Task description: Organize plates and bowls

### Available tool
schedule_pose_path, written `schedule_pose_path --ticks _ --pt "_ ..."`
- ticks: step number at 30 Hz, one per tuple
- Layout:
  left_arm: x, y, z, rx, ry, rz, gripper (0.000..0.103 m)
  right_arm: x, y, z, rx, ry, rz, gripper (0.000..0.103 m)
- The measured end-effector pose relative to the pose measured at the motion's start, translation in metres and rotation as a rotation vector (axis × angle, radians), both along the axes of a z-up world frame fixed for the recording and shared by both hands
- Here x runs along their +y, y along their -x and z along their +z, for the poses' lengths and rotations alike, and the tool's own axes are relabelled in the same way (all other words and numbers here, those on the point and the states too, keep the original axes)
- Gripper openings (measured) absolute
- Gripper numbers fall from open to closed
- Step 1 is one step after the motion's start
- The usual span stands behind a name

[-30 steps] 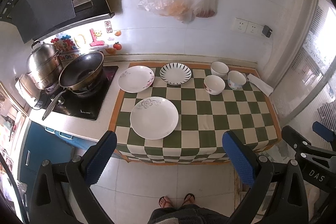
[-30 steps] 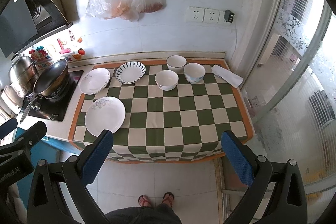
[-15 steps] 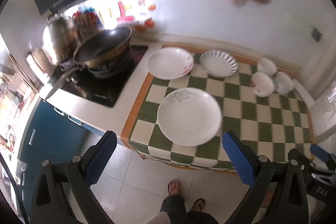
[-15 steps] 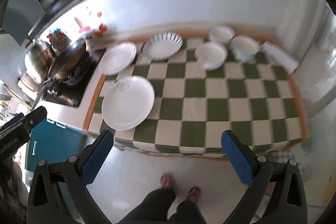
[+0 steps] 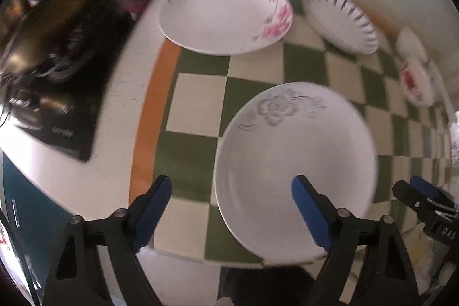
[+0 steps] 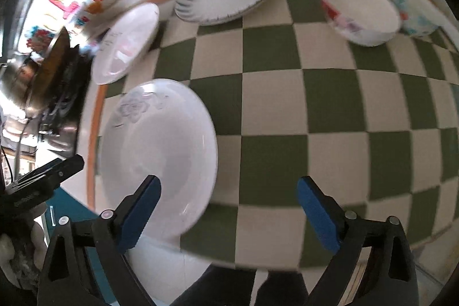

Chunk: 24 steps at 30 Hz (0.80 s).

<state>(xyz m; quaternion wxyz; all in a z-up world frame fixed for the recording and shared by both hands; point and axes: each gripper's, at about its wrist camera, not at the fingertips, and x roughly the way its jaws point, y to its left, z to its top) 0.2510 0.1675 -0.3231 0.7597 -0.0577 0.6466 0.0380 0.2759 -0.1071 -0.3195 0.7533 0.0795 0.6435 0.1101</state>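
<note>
Two claws [image 5: 231,192] — three plates [image 5: 295,159], three bowls [image 6: 360,13]

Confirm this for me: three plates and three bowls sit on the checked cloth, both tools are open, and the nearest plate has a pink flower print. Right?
Not quite. The nearest plate has a grey flower print, as the left wrist view shows; the pink print is on the plate behind it. The rest holds: left tool and right tool are open.
</note>
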Motion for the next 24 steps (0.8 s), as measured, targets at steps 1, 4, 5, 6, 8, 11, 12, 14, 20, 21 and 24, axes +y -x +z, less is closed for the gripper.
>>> schedule_pose_path --ticks 1,4,5,6,8,11,12,14,20,21,24 --pt "0.003 -0.007 -0.011 0.025 0.012 -0.005 0.084 0.003 -0.005 -0.007 0.016 -0.001 0.0 0.093" --pt "0.009 -0.021 -0.032 0.083 0.058 -0.02 0.067 0.01 -0.021 -0.031 0.071 -0.031 -0.007 0.084" --pt "0.01 -0.024 -0.037 0.102 0.077 -0.027 0.066 0.013 -0.026 -0.039 0.091 -0.044 -0.006 0.078" --pt "0.011 -0.027 -0.041 0.11 0.092 -0.037 0.059 0.016 -0.029 -0.046 0.109 -0.056 -0.002 0.069" --pt "0.011 -0.03 -0.047 0.126 0.122 -0.05 0.047 0.021 -0.035 -0.057 0.15 -0.075 0.011 0.052" --pt "0.012 -0.029 -0.049 0.131 0.144 -0.061 0.032 0.022 -0.04 -0.062 0.163 -0.11 0.001 0.016" --pt "0.013 -0.028 -0.049 0.129 0.148 -0.057 0.031 0.02 -0.044 -0.065 0.176 -0.128 -0.007 0.015" --pt "0.016 -0.026 -0.045 0.12 0.167 -0.041 0.031 0.017 -0.046 -0.067 0.19 -0.155 -0.026 0.015" --pt "0.01 -0.017 -0.031 0.111 0.154 -0.015 0.031 0.013 -0.049 -0.067 0.187 -0.155 0.007 0.015" --pt "0.009 -0.017 -0.032 0.106 0.155 -0.01 0.031 0.012 -0.05 -0.066 0.188 -0.158 0.009 0.015" --pt "-0.002 -0.013 -0.02 0.097 0.151 -0.011 0.031 0.005 -0.051 -0.06 0.174 -0.155 0.02 0.015"
